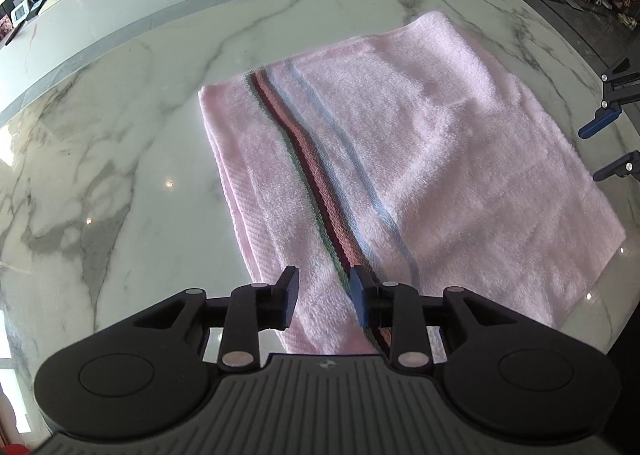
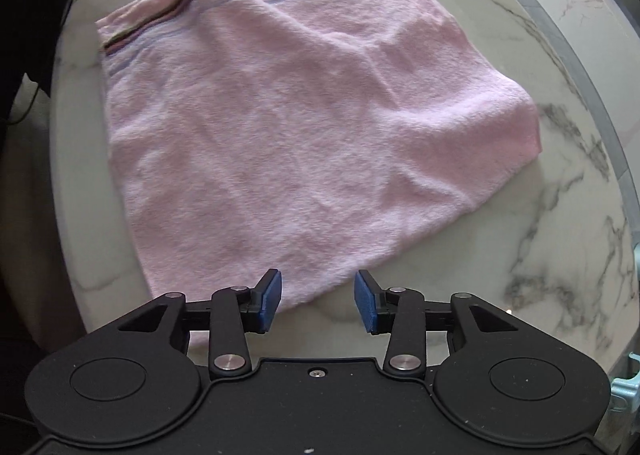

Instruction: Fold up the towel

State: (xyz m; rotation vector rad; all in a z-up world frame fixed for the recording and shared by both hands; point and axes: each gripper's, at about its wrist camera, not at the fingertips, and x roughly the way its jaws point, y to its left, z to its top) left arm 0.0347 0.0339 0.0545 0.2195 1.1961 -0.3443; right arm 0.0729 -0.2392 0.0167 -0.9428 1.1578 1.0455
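Towel (image 1: 400,159) lying flat on table (image 1: 100,159), apparently already doubled: stacked edges visible along striped end in left wrist view. Surface mildly rumpled, one ridge running across the middle in right wrist view.

Left gripper (image 1: 324,301) parted, straddling striped end near its near corner, nothing clamped. Right gripper (image 2: 317,301) parted likewise, poised over plain near corner, empty.

Risks, as judged:
- Pinching top layer only at stacked edge; layers would separate on lifting and fold would open.
- Uneven grasp heights between the two ends; edges would land skewed.
- Glossy table offering little friction; towel likely to slide as a whole when dragged, not fold.
- Existing ridge likely trapped inside next fold, leaving a bulge.
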